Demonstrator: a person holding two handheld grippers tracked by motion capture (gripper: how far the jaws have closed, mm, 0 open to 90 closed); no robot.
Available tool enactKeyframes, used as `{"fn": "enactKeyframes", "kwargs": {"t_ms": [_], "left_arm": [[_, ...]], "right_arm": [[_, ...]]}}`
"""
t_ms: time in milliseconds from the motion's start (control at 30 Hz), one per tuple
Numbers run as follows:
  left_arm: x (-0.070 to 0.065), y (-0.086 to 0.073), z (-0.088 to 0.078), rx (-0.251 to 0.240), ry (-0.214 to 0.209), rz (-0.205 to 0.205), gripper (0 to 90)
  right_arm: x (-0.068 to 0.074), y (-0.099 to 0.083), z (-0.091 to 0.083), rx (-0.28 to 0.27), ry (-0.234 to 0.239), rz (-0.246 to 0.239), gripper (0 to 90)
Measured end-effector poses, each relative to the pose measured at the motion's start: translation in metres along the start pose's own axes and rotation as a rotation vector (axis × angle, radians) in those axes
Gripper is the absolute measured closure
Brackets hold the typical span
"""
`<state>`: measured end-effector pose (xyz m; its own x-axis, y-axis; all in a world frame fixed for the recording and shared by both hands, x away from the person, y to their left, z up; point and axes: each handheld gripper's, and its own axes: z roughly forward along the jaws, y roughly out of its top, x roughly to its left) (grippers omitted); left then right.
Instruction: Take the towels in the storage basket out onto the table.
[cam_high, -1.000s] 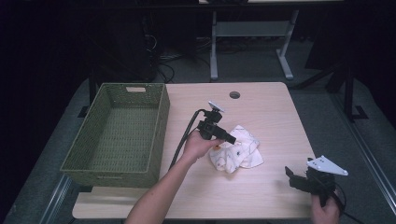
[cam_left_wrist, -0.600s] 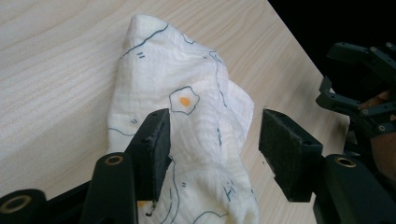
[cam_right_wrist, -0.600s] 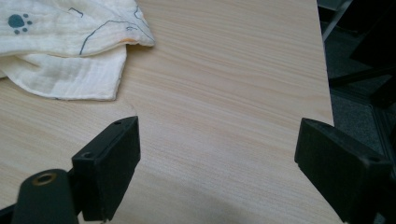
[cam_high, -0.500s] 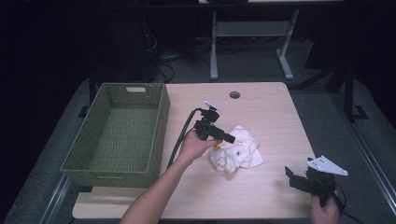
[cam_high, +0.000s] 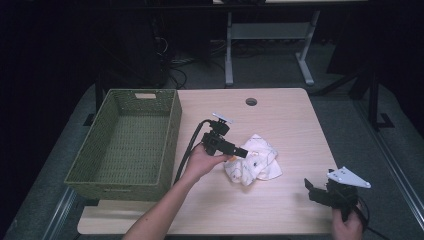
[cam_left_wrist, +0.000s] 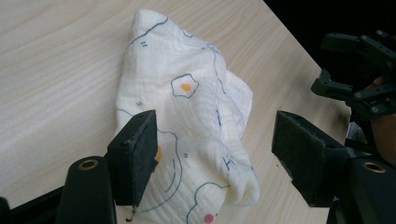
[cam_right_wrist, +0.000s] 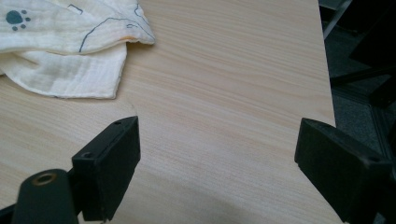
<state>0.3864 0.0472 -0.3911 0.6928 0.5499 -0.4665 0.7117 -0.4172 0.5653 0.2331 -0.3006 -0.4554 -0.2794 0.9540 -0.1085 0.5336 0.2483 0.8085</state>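
A white crumpled cloth printed with small drawings lies in the middle of the wooden table. My left gripper points at the cloth's left edge, held low over it. In the left gripper view the cloth lies under and between the jaws of the left gripper. Those jaws have just been opening, and the pads stand apart from the fabric. My right gripper rests open near the table's front right corner. In the right gripper view the right gripper holds nothing, and a corner of the cloth lies beyond it.
A green woven basket stands at the table's left, with nothing inside it. A round cable hole sits near the table's far edge. Bare tabletop lies between the cloth and the right gripper. Dark floor and desk legs lie behind.
The left gripper's tip has drawn slightly back from the cloth toward the basket side. The cloth lies slack on the table. The right gripper has kept still.
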Motion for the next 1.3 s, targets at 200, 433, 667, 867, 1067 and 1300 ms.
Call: {"fn": "enactKeyframes", "kwargs": {"t_ms": [200, 433, 667, 867, 1067, 1300], "left_arm": [[-0.001, -0.006, -0.004, -0.021, -0.014, -0.005, 29.9], [-0.002, -0.014, -0.009, -0.028, -0.032, -0.008, 29.9], [-0.007, -0.026, -0.016, -0.04, -0.046, 0.003, 30.0], [-0.009, -0.04, -0.022, -0.046, -0.055, 0.006, 29.9], [-0.009, -0.052, -0.028, -0.058, -0.067, 0.015, 29.9], [-0.01, -0.066, -0.033, -0.068, -0.077, 0.022, 29.9]], "right_arm": [[0.0, 0.0, 0.0, 0.001, -0.001, 0.0, 13.9], [0.0, 0.0, 0.0, 0.001, -0.002, -0.001, 13.9], [0.0, 0.0, 0.0, 0.002, -0.004, 0.0, 13.9], [0.0, 0.0, 0.001, 0.004, -0.005, 0.0, 13.9], [0.0, 0.0, 0.001, 0.005, -0.007, -0.002, 13.9], [0.0, 0.0, 0.001, 0.007, -0.008, -0.002, 13.9]]}}
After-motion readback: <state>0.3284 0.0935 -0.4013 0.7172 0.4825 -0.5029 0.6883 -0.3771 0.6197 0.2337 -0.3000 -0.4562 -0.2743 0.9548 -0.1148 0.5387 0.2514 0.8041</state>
